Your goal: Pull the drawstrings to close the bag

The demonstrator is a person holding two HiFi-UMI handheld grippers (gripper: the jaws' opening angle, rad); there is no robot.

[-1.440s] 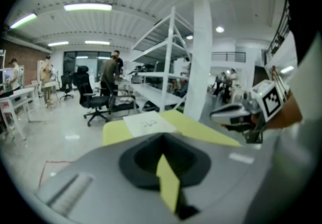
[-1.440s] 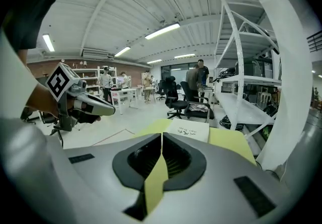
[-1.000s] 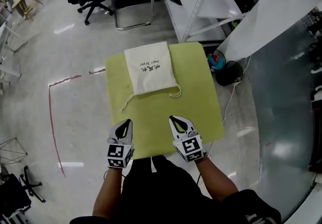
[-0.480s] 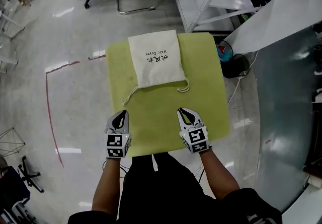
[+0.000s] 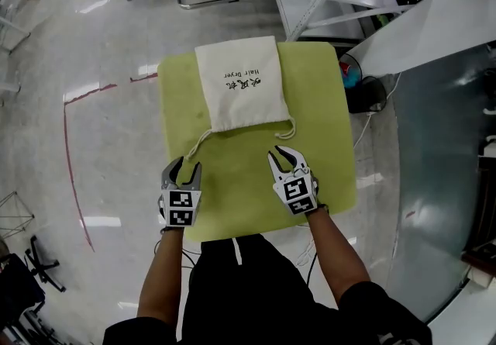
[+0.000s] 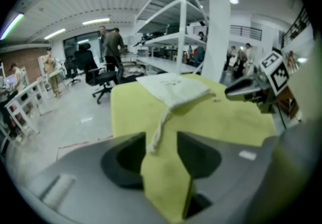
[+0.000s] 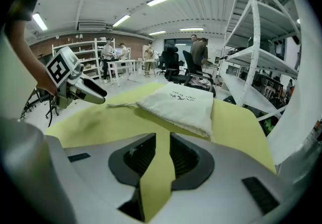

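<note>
Left gripper [image 5: 186,168] and right gripper [image 5: 284,155], jaws just spread and gripping nothing, hover near the bag [image 5: 242,87]; we judge we are approaching, and next must pinch its drawstrings [image 5: 195,146].

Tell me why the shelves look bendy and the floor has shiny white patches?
Right gripper view: the wide-angle lens bows the white shelving and darkens the corners. Left gripper view: same bending, and it is a bit soft, most at the close jaws; the drawstring bag is clearer. Head view: the pale streaks are light bouncing off the glossy floor.
</note>
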